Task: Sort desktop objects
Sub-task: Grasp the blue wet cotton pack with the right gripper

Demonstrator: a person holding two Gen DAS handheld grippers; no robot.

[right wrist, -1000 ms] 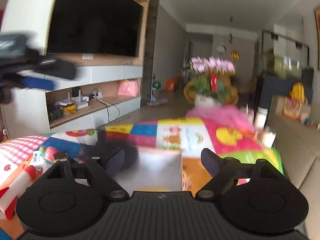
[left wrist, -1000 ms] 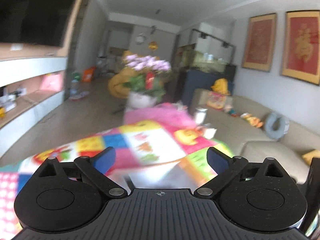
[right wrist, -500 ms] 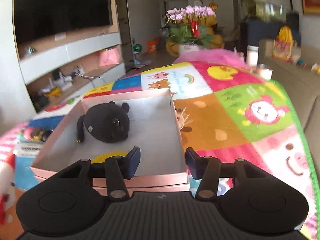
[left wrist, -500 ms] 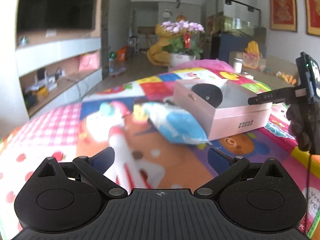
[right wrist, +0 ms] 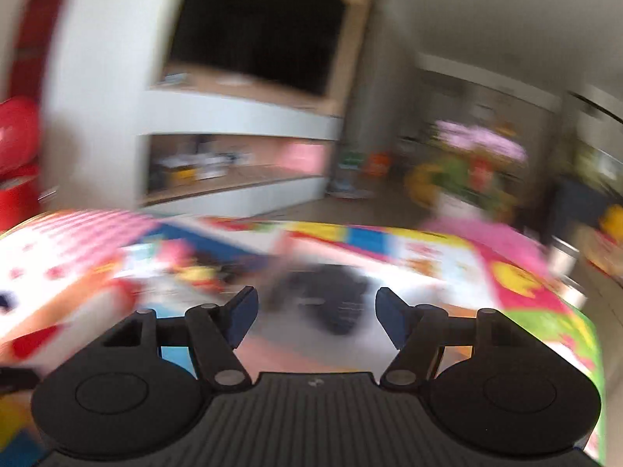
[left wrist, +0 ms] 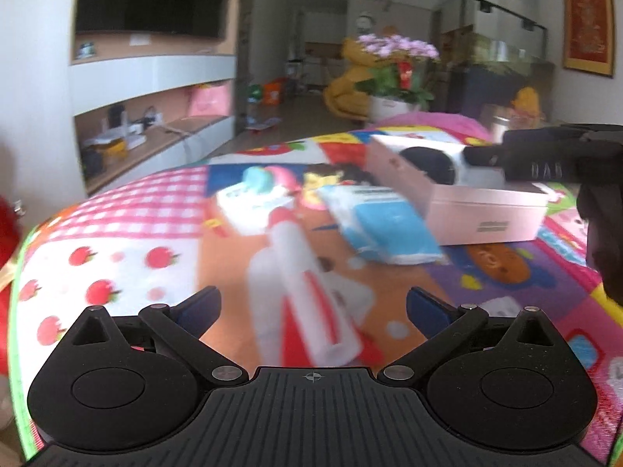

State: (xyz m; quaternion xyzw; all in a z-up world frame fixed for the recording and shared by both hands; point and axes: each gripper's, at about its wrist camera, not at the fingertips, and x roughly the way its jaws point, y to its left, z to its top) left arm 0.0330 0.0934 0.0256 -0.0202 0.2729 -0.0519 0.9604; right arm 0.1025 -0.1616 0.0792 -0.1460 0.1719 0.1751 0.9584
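In the left wrist view my left gripper (left wrist: 313, 305) is open and empty, low over a colourful mat (left wrist: 117, 241). Just ahead of it lies a white and red tube (left wrist: 307, 284). Beyond are a blue and white packet (left wrist: 385, 222), a small teal and pink item (left wrist: 261, 183) and an open pink box (left wrist: 483, 206) holding a black plush toy (left wrist: 428, 163). My right gripper shows there as a dark shape (left wrist: 545, 155) over the box. The right wrist view is blurred: my right gripper (right wrist: 316, 317) is open and empty above the black toy (right wrist: 327, 299).
A TV wall with shelves (left wrist: 155, 89) stands at the left. A flower pot (left wrist: 397, 78) and a yellow plush (left wrist: 346, 89) stand beyond the mat's far edge. A red object (right wrist: 15, 155) sits at the far left. A sofa side (right wrist: 599, 249) lies right.
My left gripper moved forward over the mat, bringing the tube and packet nearer. My right gripper's jaws widened and its view swung left and up, now blurred.
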